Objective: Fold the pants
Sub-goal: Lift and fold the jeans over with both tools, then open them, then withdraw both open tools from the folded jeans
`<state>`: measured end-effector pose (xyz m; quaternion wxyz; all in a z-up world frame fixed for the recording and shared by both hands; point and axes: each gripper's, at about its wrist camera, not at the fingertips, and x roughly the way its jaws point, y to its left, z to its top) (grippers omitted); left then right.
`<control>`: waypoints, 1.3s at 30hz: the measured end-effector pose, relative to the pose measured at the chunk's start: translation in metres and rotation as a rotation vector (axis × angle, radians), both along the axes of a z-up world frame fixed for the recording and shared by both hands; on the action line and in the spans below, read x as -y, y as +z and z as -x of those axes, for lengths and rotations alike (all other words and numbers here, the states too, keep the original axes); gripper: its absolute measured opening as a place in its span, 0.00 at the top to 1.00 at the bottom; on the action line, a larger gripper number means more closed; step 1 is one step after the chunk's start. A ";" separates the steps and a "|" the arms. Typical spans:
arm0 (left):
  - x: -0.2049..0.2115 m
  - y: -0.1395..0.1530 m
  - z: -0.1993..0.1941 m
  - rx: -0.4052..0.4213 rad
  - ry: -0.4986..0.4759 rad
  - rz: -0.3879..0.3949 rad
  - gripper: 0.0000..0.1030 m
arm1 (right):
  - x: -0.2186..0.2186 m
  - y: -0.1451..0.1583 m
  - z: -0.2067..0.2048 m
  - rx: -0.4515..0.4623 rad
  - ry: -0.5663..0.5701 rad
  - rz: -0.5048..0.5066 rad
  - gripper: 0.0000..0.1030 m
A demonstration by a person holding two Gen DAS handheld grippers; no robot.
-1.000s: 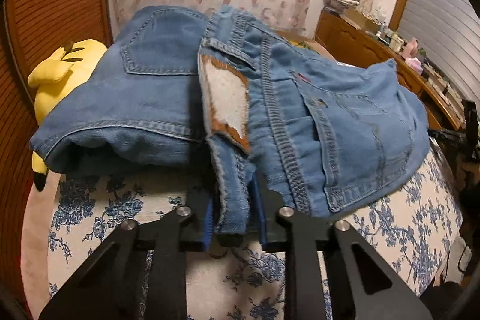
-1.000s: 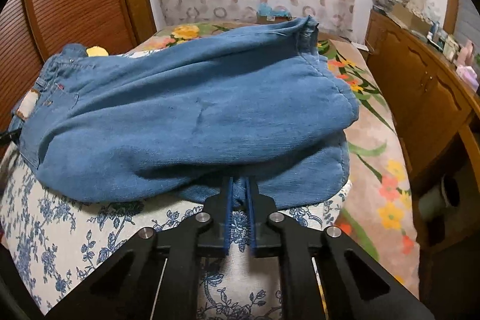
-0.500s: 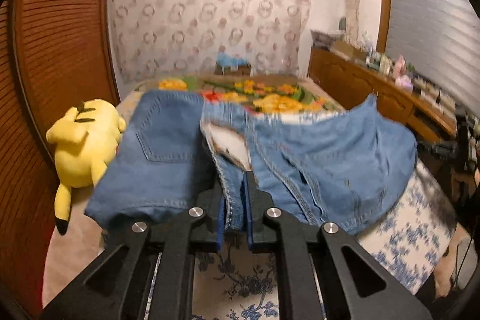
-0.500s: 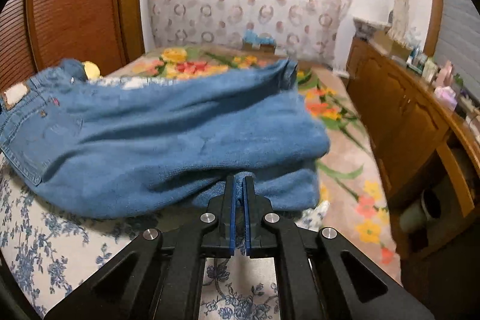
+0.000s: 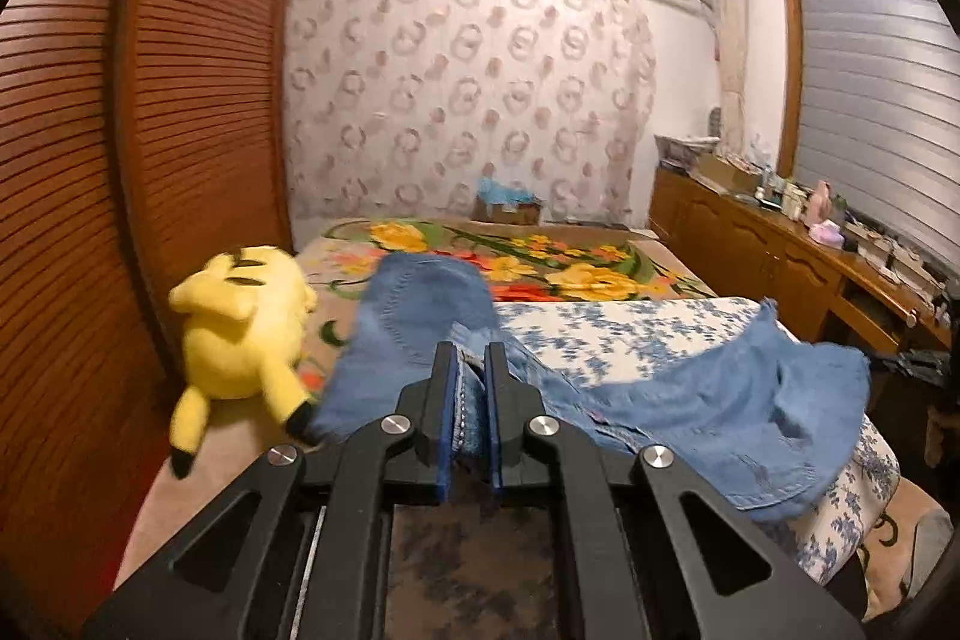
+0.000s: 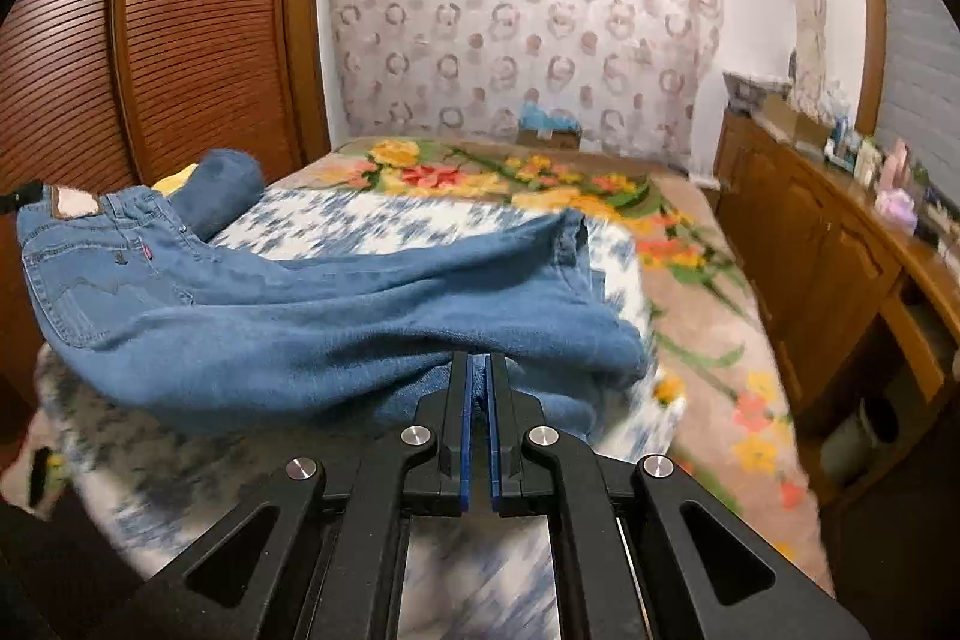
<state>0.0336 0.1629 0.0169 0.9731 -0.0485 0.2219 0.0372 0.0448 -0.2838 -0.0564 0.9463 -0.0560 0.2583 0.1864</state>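
A fold of the blue jeans (image 6: 336, 322) is clamped between the closed blue pads of the right tool (image 6: 478, 370). The denim is draped across a blue-flowered sheet (image 6: 384, 220) on the bed — waistband and leather patch (image 6: 75, 203) at far left.

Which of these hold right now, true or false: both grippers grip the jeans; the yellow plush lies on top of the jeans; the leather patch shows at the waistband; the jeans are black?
1. Both the left gripper and the right gripper are shut on the jeans: true.
2. The yellow plush lies on the jeans: false, it lies beside them on the bed.
3. A leather patch shows at the waistband: true.
4. The jeans are black: false, blue denim.
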 end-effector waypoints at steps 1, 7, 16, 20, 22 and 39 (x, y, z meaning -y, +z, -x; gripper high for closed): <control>-0.003 -0.003 0.004 -0.013 0.006 0.003 0.91 | -0.001 -0.002 0.007 -0.004 0.009 -0.004 0.97; -0.010 -0.052 0.014 -0.152 0.008 0.012 0.90 | -0.002 -0.020 0.040 -0.047 0.069 -0.041 0.97; 0.015 -0.061 0.019 -0.168 -0.055 -0.006 0.41 | 0.033 -0.018 0.032 -0.058 -0.003 -0.083 0.87; 0.030 -0.061 0.014 -0.156 -0.101 -0.020 0.22 | 0.032 -0.017 0.032 -0.049 -0.070 -0.097 0.62; 0.041 -0.064 0.009 -0.165 -0.136 -0.009 0.22 | 0.033 -0.021 0.029 -0.056 -0.102 -0.096 0.57; 0.103 -0.105 -0.012 -0.256 -0.264 0.018 0.22 | 0.036 -0.038 0.015 -0.172 -0.165 -0.139 0.56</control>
